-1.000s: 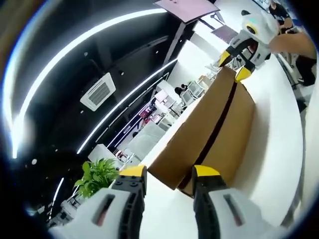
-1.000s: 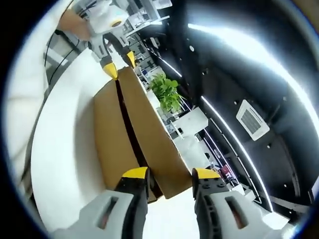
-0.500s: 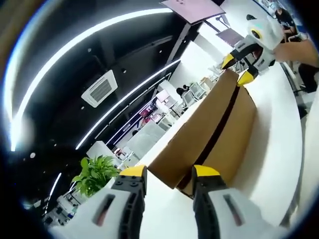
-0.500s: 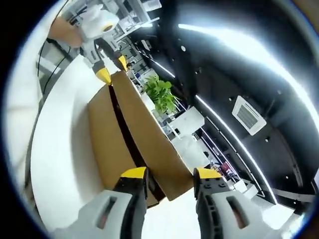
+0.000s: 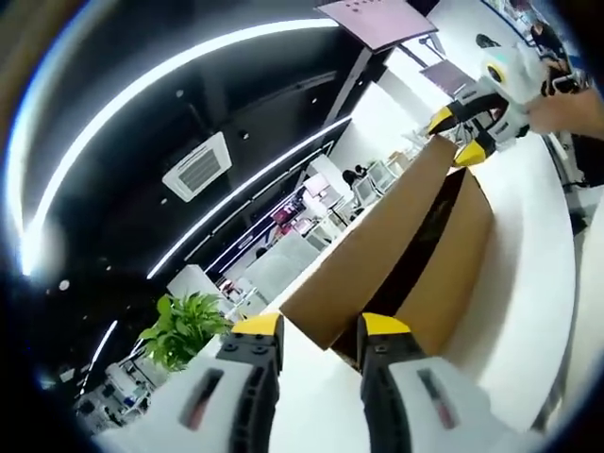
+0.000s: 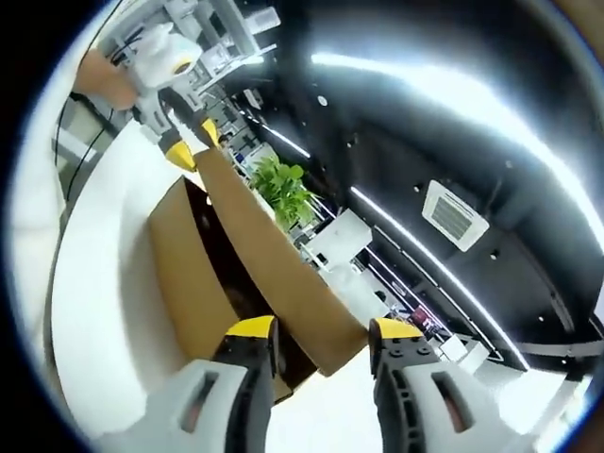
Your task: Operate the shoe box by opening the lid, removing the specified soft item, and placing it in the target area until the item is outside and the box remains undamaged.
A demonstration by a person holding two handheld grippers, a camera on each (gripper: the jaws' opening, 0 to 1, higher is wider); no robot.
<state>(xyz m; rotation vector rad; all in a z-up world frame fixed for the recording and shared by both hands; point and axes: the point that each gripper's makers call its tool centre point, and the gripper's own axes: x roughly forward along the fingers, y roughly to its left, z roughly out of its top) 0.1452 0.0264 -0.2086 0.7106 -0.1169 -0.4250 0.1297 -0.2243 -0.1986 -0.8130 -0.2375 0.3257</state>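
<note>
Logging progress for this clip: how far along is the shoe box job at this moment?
Early stage. The lid is lifted off the shoe box, with a dark gap between them. In hand: the left gripper and right gripper sit at opposite ends of the lid, jaws astride its edge; whether they pinch it is unclear. Left: fully opening, then removing the soft item, which the dark interior hides, and placing it on the white table.

Green potted plant (image 5: 181, 329), ceiling air vent (image 5: 197, 166), white table (image 5: 538, 283), curved light strips (image 5: 142, 90).
</note>
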